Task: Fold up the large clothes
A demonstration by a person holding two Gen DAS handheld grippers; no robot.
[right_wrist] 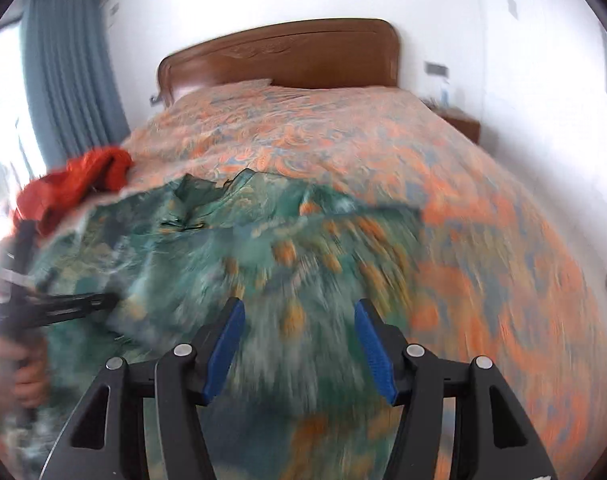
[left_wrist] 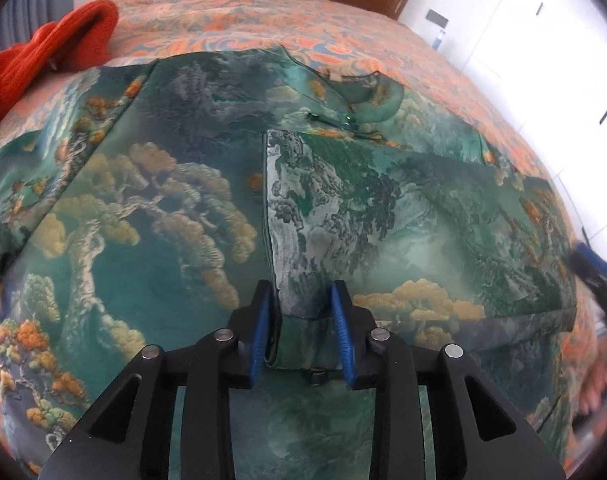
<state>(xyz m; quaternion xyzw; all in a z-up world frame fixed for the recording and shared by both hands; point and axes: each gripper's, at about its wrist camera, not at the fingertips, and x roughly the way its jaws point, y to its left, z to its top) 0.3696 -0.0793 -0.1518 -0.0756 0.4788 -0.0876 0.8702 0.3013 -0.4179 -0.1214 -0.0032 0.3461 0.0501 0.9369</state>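
- Lying spread across the bed, the green printed garment is covering the orange patterned bedspread; your left camera is showing it sharply, your right camera only as a blur.
- Your left claw is sitting over the corner of a folded-over panel; the blue pads are standing slightly apart on either side of the fabric edge, not pressing on it.
- Your right claw is hanging above the garment with its jaws standing wide and nothing between them.
- Only the right camera is showing the wooden headboard, the blue curtain and your left hand holding its tool.
- Both cameras are showing the red clothing beside the garment's far left corner.
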